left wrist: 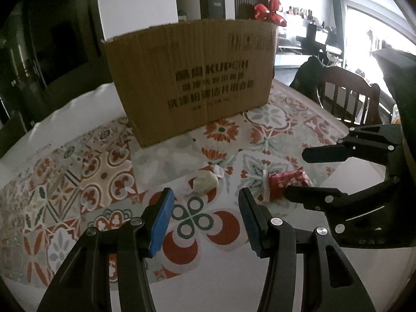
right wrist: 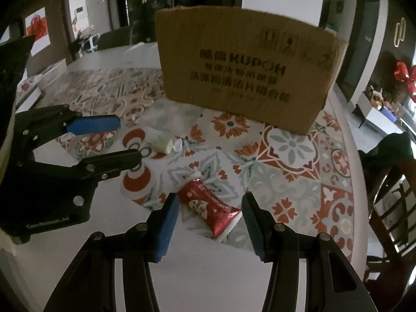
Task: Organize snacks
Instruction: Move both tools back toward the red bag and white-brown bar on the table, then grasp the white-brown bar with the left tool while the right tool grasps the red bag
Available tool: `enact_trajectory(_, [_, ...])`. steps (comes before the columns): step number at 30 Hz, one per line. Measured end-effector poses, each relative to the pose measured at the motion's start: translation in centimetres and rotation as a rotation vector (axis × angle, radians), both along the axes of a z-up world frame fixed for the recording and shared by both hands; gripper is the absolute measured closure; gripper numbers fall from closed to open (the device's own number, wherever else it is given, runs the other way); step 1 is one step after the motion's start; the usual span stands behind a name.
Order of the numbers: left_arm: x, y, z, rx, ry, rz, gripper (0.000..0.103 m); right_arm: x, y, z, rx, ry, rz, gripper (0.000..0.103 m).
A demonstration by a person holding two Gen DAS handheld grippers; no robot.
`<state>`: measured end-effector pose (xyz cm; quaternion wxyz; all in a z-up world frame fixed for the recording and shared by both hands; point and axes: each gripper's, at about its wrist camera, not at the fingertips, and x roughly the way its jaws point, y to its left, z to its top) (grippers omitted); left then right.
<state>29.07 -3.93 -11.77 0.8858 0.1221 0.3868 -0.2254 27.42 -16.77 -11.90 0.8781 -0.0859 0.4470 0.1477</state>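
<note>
Both open grippers, left gripper (left wrist: 206, 208) and right gripper (right wrist: 210, 214), hold nothing; red snack (right wrist: 210, 208) and pale snack (left wrist: 205, 183) wait outside the box (left wrist: 192, 78).

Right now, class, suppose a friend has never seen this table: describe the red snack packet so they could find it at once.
Start at the big brown cardboard box standing on the patterned tablecloth. In front of it lie two small wrapped snacks; the red snack packet is the one just ahead of the open right gripper. Unlike the pale wrapped snack beside it, it is shiny red with white print.
</note>
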Motion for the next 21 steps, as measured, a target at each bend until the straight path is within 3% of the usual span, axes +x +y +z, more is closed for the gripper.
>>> enact_trajectory(9, [2.4, -0.4, -1.5, -0.014, 0.041, 0.002, 0.052, 1.3, 0.3, -1.0, -0.014, 0.020, 0.024, 0.052])
enact_trajectory(18, [3.8, -0.7, -2.2, -0.035, 0.062, 0.009, 0.053, 2.5, -0.2, -1.9, 0.066, 0.035, -0.029, 0.053])
enact_trajectory(21, [4.0, -0.8, -2.4, -0.036, 0.067, 0.011, 0.053, 2.5, -0.3, -2.0, 0.090, 0.031, -0.044, 0.068])
